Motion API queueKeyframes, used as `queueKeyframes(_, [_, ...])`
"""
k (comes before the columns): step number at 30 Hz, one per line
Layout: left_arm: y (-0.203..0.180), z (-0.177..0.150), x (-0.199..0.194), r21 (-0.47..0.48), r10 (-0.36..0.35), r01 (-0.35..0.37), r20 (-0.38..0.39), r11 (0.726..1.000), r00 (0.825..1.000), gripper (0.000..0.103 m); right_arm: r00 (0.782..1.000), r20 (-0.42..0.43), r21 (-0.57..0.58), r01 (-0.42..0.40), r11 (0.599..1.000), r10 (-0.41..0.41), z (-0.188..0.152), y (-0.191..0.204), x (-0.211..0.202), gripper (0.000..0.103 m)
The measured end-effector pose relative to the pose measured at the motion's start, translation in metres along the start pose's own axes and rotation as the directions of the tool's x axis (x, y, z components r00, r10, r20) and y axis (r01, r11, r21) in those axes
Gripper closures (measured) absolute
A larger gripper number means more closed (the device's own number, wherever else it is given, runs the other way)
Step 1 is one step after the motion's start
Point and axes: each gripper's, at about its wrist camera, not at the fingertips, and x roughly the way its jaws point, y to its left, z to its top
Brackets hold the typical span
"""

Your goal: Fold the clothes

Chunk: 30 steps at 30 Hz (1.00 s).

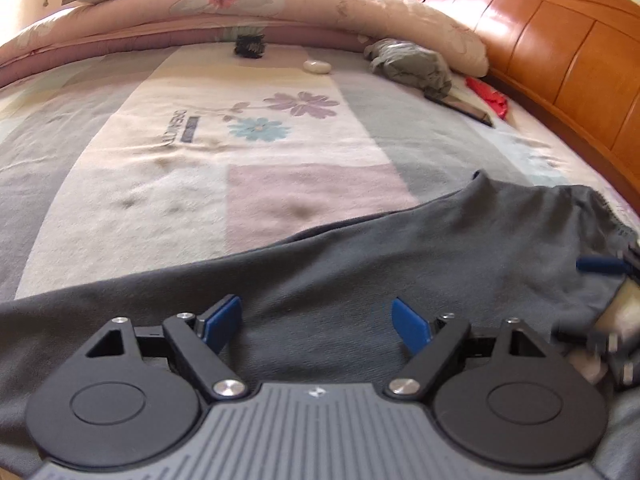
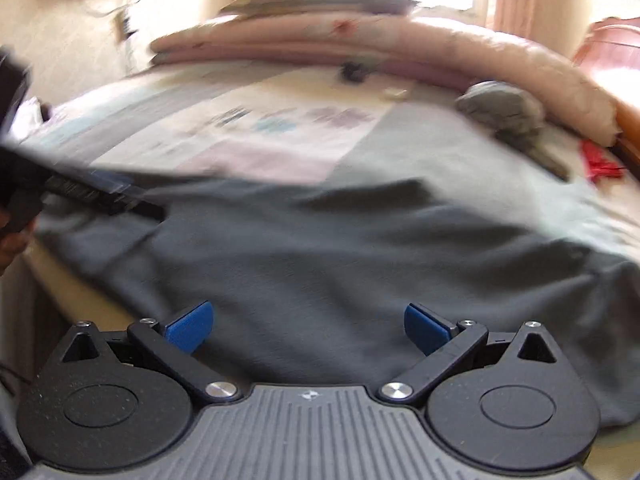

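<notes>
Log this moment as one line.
garment: dark grey garment flat on bed | left gripper: open, over it | right gripper: open, over it

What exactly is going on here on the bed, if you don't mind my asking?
A person holds a two-finger gripper in each hand over a dark grey garment spread along the near edge of the bed. Both the left gripper and the right gripper are open above the cloth, gripping nothing. The garment lies flat, with no fold made yet.

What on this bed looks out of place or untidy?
A crumpled grey cloth lies bunched near the wooden headboard, unlike the dark grey garment spread flat. A red item and a black hair clip lie loose nearby.
</notes>
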Motion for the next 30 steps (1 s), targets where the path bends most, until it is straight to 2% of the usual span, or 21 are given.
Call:
queueKeyframes(3, [-0.005,0.0,0.006,0.004,-0.017,0.017,-0.011,1.0,1.0,0.02,0.988,0.035,0.064,0.15,0.987,-0.152,0.013,-0.059,0.004,0.0])
queueKeyframes(4, [-0.005,-0.001,0.01,-0.003,-0.016,0.016,-0.021,1.0,1.0,0.02,0.984,0.028,0.084,0.172,0.981,-0.175,0.012,-0.076,0.01,0.0])
queueKeyframes(11, [-0.001,-0.002,0.015,-0.008,-0.014,0.013,-0.034,1.0,0.999,0.019,0.955,-0.079,0.204,0.297,0.933,-0.287,-0.015,-0.188,0.054,0.0])
queueKeyframes(13, [0.0,-0.002,0.015,-0.004,-0.008,0.008,-0.037,1.0,0.999,0.019,0.969,-0.04,0.306,0.246,0.92,-0.246,-0.021,-0.211,0.046,0.002])
queueKeyframes(15, [0.0,-0.002,0.016,0.0,-0.003,0.003,-0.037,1.0,0.999,0.019,0.973,-0.046,0.336,0.229,0.914,-0.226,-0.017,-0.216,0.041,0.003])
queueKeyframes(17, [-0.002,-0.001,0.018,0.003,0.003,-0.003,-0.038,1.0,0.999,0.017,0.965,-0.066,0.328,0.262,0.908,-0.254,-0.01,-0.205,0.037,0.0])
queueKeyframes(18, [-0.003,-0.001,0.018,0.006,0.007,-0.007,-0.039,1.0,0.999,0.016,0.967,-0.052,0.305,0.253,0.918,-0.249,-0.007,-0.195,0.033,0.0])
queueKeyframes(22, [-0.007,-0.001,0.019,0.021,0.023,-0.022,-0.044,1.0,0.999,0.016,0.991,0.017,0.245,0.128,0.961,-0.136,0.003,-0.16,0.02,0.0])
queueKeyframes(25, [-0.005,-0.002,0.018,0.012,0.02,-0.02,-0.042,1.0,0.999,0.016,0.997,-0.007,0.224,0.075,0.972,-0.075,0.003,-0.146,0.032,0.0])
queueKeyframes(30, [-0.002,-0.004,0.016,0.009,0.021,-0.02,-0.037,1.0,0.999,0.016,0.979,-0.077,0.239,0.203,0.949,-0.19,-0.029,-0.172,0.022,0.0])
